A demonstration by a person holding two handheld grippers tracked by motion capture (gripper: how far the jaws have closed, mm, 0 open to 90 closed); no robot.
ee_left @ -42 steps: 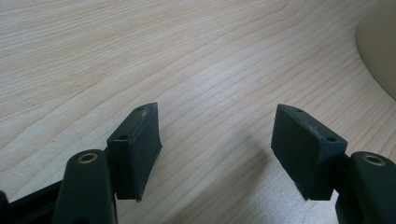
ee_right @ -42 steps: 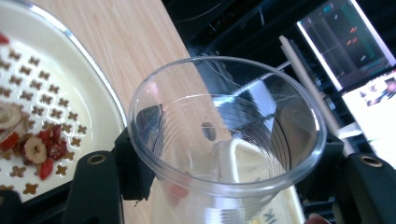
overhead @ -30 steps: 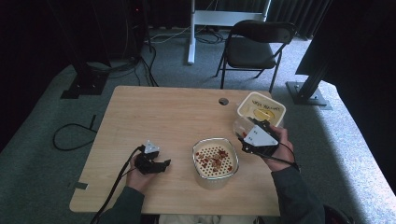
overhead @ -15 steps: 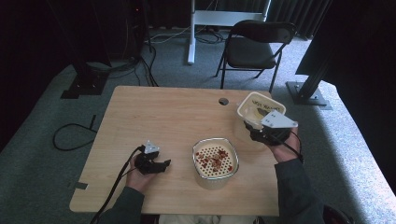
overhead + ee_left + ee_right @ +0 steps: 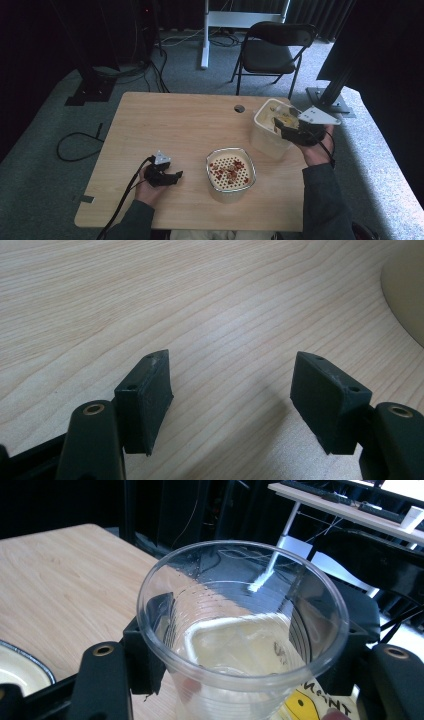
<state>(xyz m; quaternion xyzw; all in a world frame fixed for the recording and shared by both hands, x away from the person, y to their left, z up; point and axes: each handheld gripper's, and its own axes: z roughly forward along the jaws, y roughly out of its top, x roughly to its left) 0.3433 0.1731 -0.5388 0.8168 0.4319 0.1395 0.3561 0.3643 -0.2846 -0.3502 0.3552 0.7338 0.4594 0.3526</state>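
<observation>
Near the bench's front edge, the left tongs point(image 5: 172, 176) rest idle, their jaws apart with bare wood between them. Beside them stands the strainer bowl point(image 5: 230, 172), reddish bits lying on its perforated insert. Farther back, toward the right edge, the right tongs point(image 5: 240, 645) grip a clear plastic cup point(image 5: 242, 630) over the cream tub point(image 5: 272, 127). Judging by this, the cup looks empty or nearly so; any scooping or pouring remains ahead.

A black folding chair point(image 5: 274, 50) stands behind the wooden table point(image 5: 175, 125).
</observation>
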